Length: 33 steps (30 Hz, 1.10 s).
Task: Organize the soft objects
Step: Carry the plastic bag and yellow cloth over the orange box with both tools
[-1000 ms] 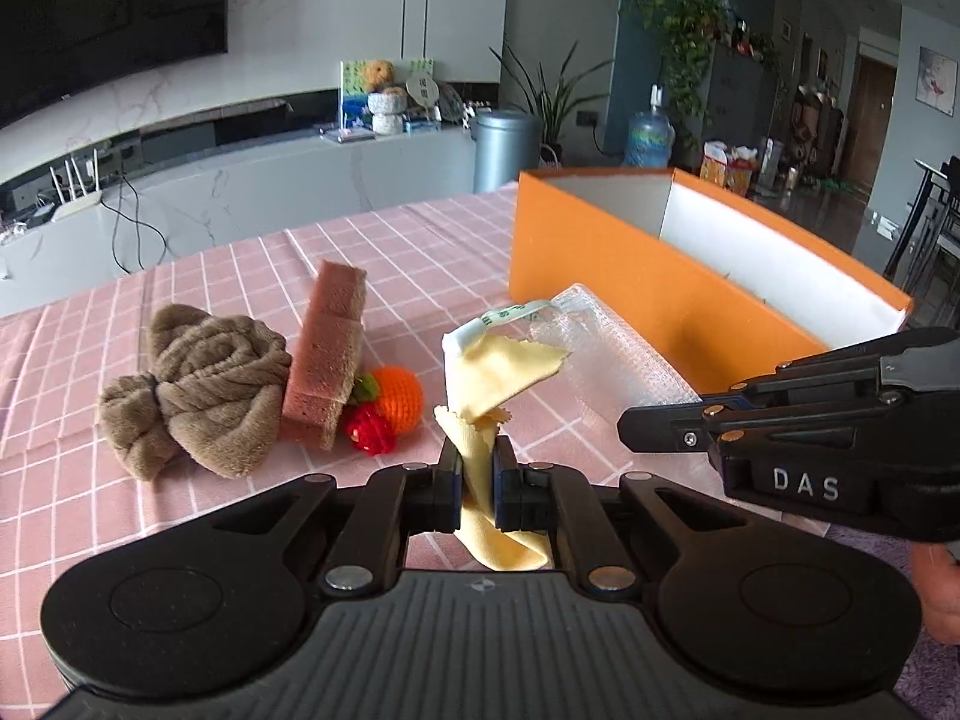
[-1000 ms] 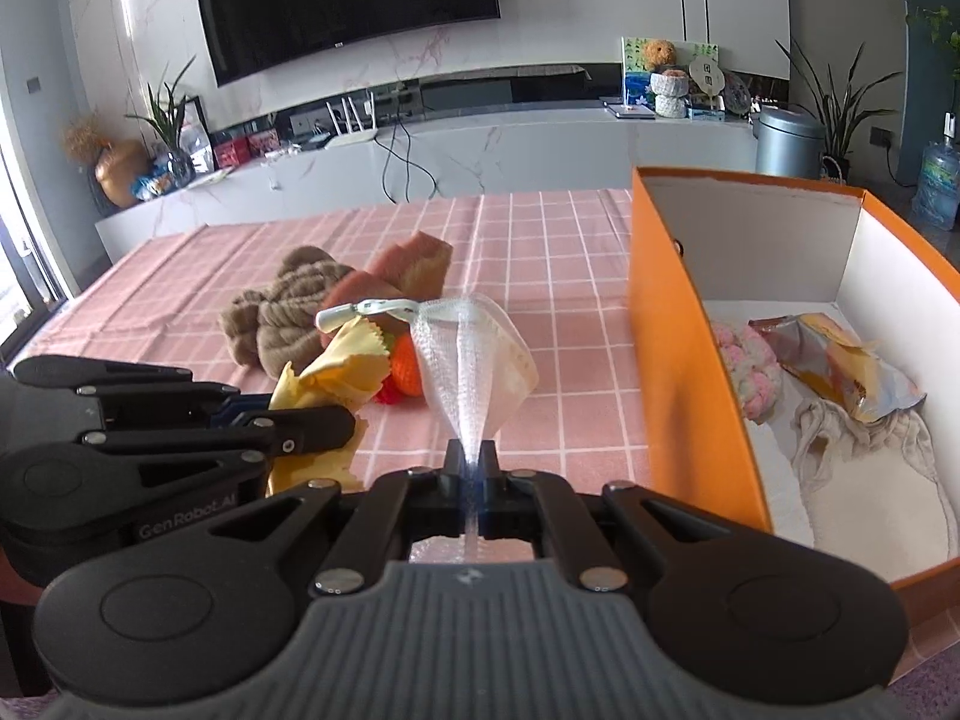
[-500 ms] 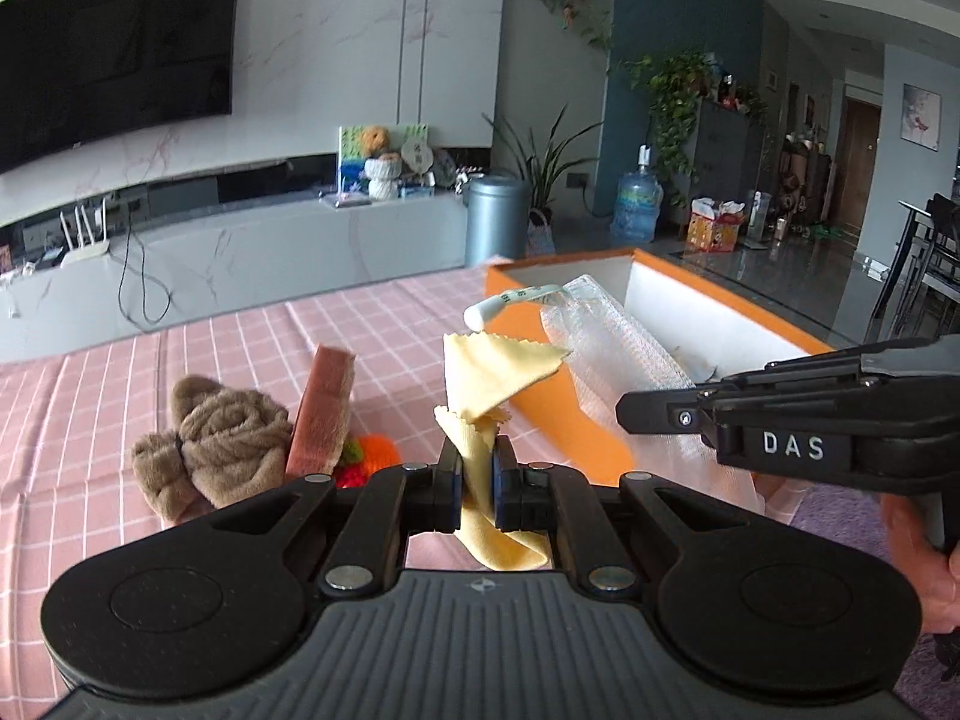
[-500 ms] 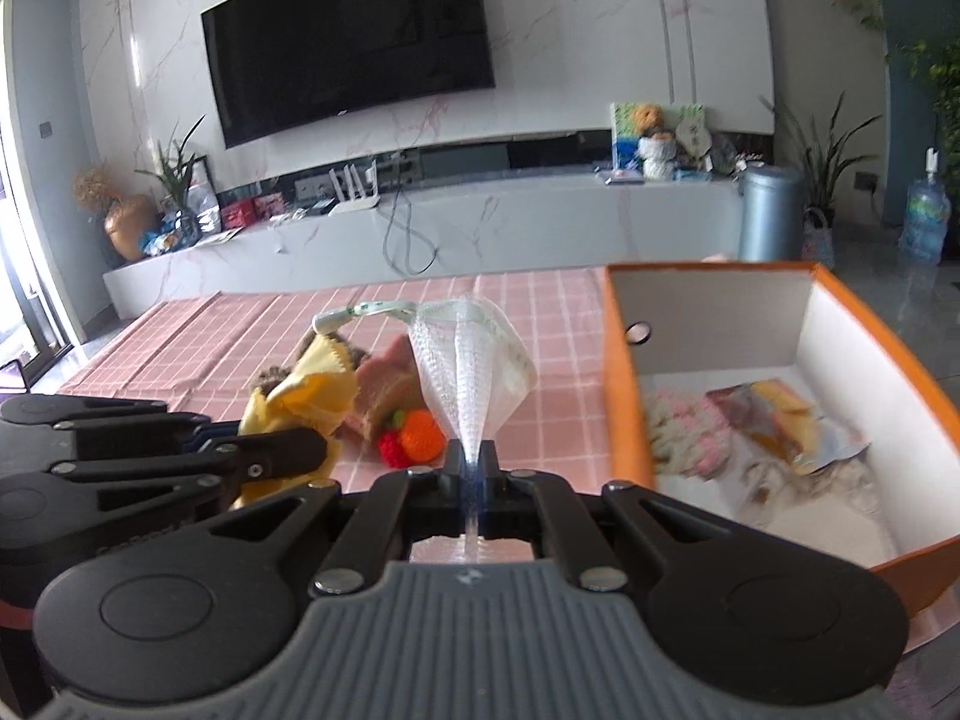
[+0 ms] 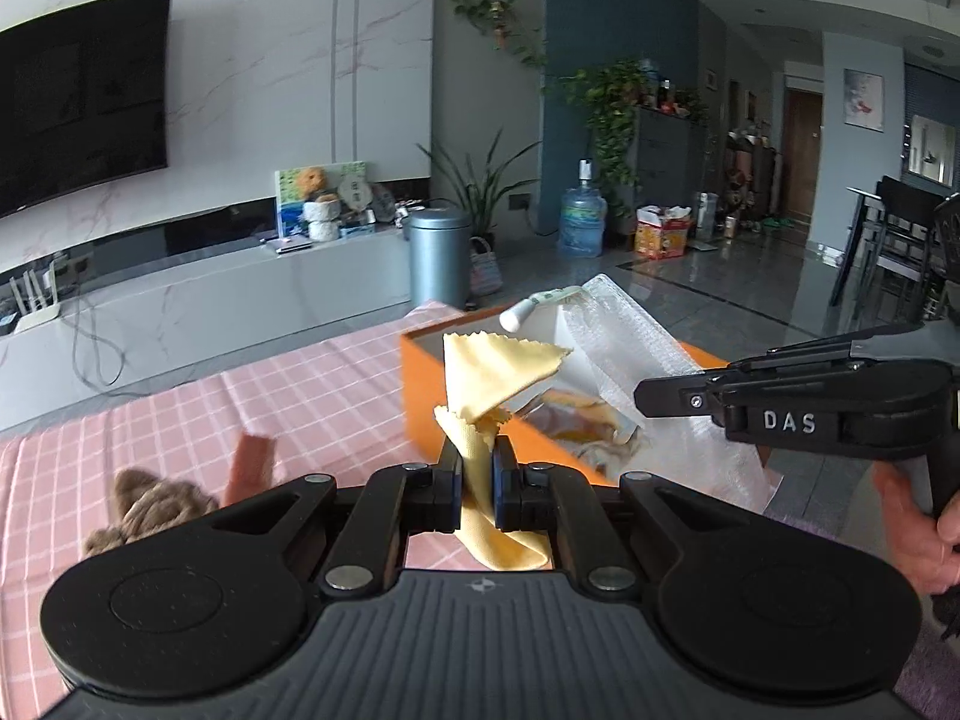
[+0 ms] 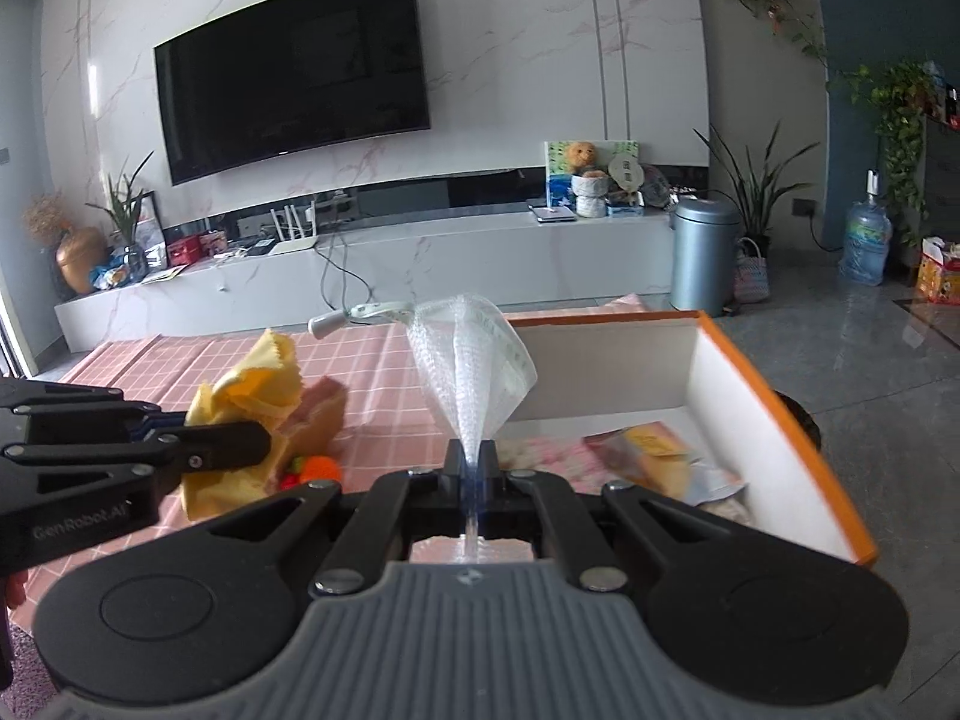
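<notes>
— While the left tongs (image 5: pixel 477 468) pinch the yellow cloth (image 5: pixel 489 378), what do the right tongs (image 6: pixel 472 468) hold?
— Clamped on the clear bubble-wrap bag (image 6: pixel 471 360) — it is lifted beside the orange box (image 6: pixel 798 438).
— And the rest?
— Brown towel (image 5: pixel 147 504), sponge (image 5: pixel 249 462) and knitted fruit (image 6: pixel 312 471) lie on the pink checked table (image 5: pixel 240 402).

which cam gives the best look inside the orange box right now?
Right wrist. The orange box shows its open interior: white walls, a pink soft item and a crinkled snack packet on the floor. In the left wrist view the yellow cloth and bubble-wrap bag cover most of it.
</notes>
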Motion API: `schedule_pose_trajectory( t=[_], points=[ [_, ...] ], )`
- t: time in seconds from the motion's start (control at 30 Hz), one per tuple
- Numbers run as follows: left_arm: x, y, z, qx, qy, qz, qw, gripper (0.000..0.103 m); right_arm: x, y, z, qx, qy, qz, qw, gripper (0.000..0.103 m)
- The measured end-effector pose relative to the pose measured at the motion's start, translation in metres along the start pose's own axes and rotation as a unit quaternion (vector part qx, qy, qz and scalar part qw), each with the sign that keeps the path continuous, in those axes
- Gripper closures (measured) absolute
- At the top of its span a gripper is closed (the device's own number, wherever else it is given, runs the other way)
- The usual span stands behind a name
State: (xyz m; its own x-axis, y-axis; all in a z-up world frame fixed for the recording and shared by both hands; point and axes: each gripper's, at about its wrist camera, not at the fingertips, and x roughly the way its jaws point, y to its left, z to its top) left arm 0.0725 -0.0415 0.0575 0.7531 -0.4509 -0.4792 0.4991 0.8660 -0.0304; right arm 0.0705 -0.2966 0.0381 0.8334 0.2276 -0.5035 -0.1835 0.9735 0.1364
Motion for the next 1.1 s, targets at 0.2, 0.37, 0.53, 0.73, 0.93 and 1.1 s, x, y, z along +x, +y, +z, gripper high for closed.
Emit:
schedule_pose_trajectory(
  t=[0.2,0.37,0.53,0.73,0.93,1.1],
  points=[
    [0.03,-0.01,0.023,0.02,0.01,-0.026,0.9994,0.093,0.008,-0.04,0.021,-0.002,0.024,0.0,1.0,0.103],
    [0.065,-0.028,0.04,0.065,0.03,-0.04,0.9967,0.093,0.034,-0.076,0.038,0.022,0.059,0.012,0.998,0.103],
    [0.104,-0.038,0.055,0.076,0.058,-0.066,0.9932,0.093,0.069,-0.102,0.047,0.015,0.098,0.008,0.995,0.103],
    [0.154,-0.046,0.055,0.078,0.116,-0.109,0.9842,0.093,0.114,-0.117,0.036,0.016,0.177,0.019,0.984,0.103],
    [0.18,-0.055,0.037,0.113,0.176,-0.143,0.9674,0.092,0.143,-0.127,0.017,0.01,0.248,0.013,0.969,0.102],
    [0.193,-0.067,0.024,0.149,0.218,-0.144,0.9536,0.09,0.154,-0.127,0.011,0.016,0.276,0.019,0.961,0.094]
  ],
)
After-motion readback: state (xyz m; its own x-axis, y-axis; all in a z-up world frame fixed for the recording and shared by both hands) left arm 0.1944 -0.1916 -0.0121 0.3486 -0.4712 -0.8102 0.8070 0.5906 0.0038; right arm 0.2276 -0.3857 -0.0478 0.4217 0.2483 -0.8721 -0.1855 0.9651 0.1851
